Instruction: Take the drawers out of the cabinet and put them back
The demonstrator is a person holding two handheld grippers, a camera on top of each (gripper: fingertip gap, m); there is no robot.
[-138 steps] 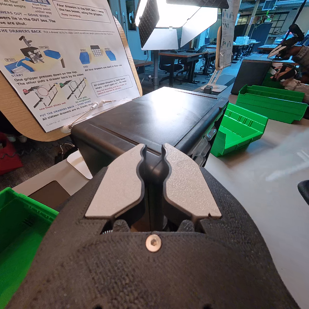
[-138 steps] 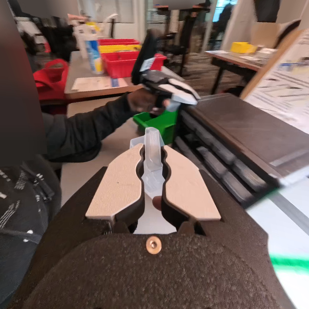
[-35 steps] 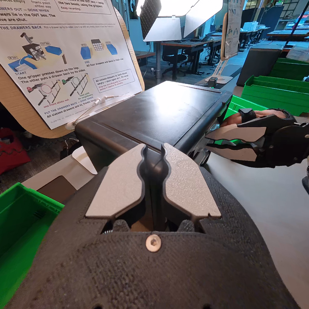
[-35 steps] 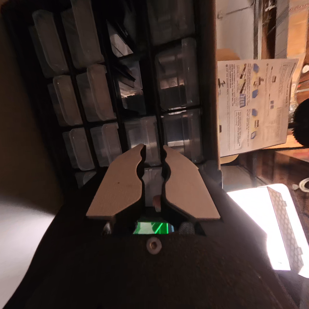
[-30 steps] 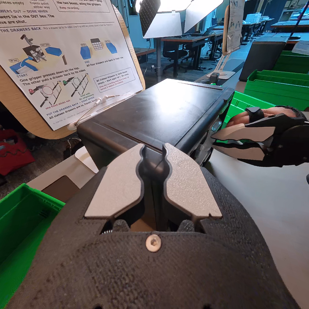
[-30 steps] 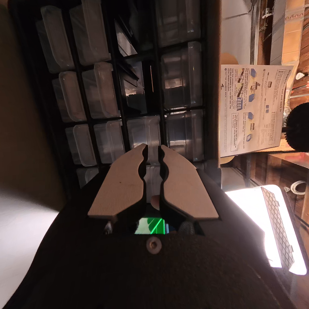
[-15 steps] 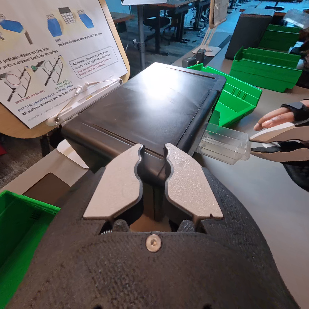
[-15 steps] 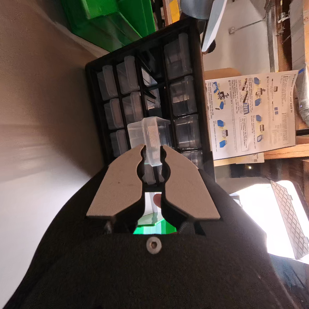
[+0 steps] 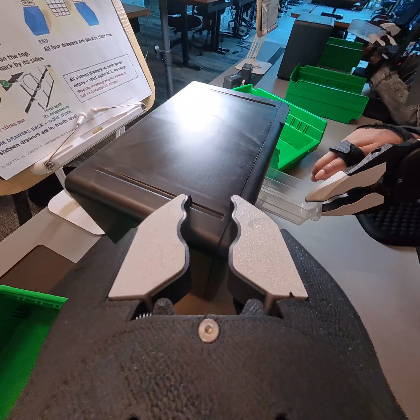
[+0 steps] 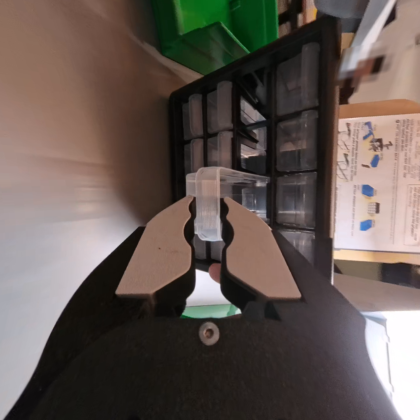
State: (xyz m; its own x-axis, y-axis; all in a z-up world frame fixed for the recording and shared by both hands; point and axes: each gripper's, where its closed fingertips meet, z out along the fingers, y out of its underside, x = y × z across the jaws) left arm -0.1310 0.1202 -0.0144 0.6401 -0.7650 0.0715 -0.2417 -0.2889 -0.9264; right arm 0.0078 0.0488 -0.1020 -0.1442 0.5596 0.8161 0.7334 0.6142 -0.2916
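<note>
Right gripper: our black hand-held gripper with pale tan finger plates (image 10: 208,202) is clamped on the ribbed front tab of a clear plastic drawer (image 10: 208,205), so we can draw it straight along its slot without touching its thin walls
Grip line: the tab sits between the two plates near their tips, which we judge keeps the drawer level as it comes free
Drawer: it sticks out from the front of the black plastic multi-drawer cabinet (image 10: 327,159); whether its back end is in the slot or just clear we cannot tell
Left gripper: our black gripper with grey textured finger plates (image 9: 209,205) has its plates apart, gripping nothing, set over the near edge of the cabinet top, we think to steady the cabinet against the pull
Cabinet front: most slots hold clear drawers, while some in one row look empty and dark
Green plastic bin (image 9: 300,136): it stands just beside the cabinet, near the held drawer, likely the place to set it
Instruction sheet on a wooden board (image 9: 68,68): it stands behind the cabinet, in easy sight
</note>
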